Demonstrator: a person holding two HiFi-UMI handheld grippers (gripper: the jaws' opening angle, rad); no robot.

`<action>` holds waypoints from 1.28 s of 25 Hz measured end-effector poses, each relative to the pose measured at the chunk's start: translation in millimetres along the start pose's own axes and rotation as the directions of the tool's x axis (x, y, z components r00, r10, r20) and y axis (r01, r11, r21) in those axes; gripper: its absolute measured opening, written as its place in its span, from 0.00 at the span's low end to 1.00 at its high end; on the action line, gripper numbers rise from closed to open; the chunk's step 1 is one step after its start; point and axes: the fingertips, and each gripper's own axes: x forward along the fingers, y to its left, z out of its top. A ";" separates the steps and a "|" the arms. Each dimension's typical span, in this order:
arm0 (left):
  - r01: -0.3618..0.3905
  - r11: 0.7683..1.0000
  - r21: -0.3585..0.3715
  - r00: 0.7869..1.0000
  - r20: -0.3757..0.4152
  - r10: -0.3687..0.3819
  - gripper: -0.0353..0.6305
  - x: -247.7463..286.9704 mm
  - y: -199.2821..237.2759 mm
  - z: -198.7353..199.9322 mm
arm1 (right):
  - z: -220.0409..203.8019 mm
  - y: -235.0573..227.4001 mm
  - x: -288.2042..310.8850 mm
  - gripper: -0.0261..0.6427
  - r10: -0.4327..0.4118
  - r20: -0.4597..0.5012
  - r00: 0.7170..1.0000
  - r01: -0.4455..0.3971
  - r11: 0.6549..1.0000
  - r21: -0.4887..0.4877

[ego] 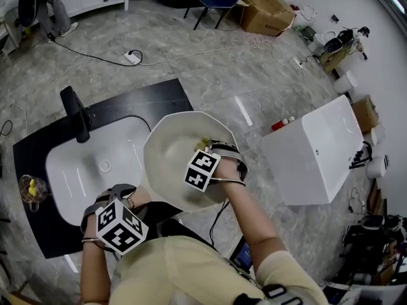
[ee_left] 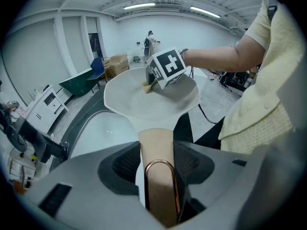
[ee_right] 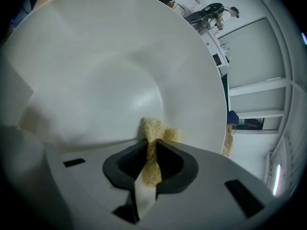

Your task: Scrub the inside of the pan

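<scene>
So here's where I'm at with the pan [ego: 166, 170]. My left gripper [ee_left: 157, 150] is clamped on the handle [ee_left: 159, 186]. That's the tan one with the copper loop at its end, and it fills the gap between the jaws. The pan isn't resting on anything. I'm holding it up in the air, tipped so the cream inside faces up and a bit toward my right side. From the head view it hangs over the right end of the black surface [ego: 37, 152], overlapping the right edge of the white sink [ego: 76, 170]. The black faucet [ego: 77, 114] stands at the far edge of the sink, well apart from the pan.

My right gripper [ee_right: 152, 145] is pinching a yellow sponge [ee_right: 153, 127]. The sponge is squeezed thin between the pads, and its crumbly front end sticks out past the tips. That end is pressed against the inner wall of the pan, down low where the side curves into the bottom. In the left gripper view the sponge sits on the far side of the bowl, away from the handle, just under the marker cube [ee_left: 167, 67]. The inside looks pale and pretty clean, and I can't make out any suds or water.
</scene>
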 end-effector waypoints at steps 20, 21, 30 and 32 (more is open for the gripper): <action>0.000 1.000 0.000 1.000 0.007 0.000 0.37 -0.7 -0.6 -0.6 | 71.2 -16.7 -13.3 0.14 -0.099 0.307 0.947 0.076 0.993 0.086; 0.001 1.000 0.000 1.000 0.007 -0.001 0.38 -1.0 -0.7 -0.6 | 72.6 -15.0 -15.6 0.14 -0.091 0.323 0.942 0.063 0.994 0.094; -0.004 1.000 0.002 1.000 0.008 0.004 0.37 -0.9 -0.7 -0.8 | 56.3 -7.8 -25.8 0.14 -0.067 0.321 0.945 0.016 0.987 0.158; -0.006 1.000 0.003 1.000 0.008 0.006 0.38 -0.9 -0.3 -1.3 | 50.7 -5.3 -25.9 0.14 -0.050 0.304 0.951 -0.004 0.985 0.174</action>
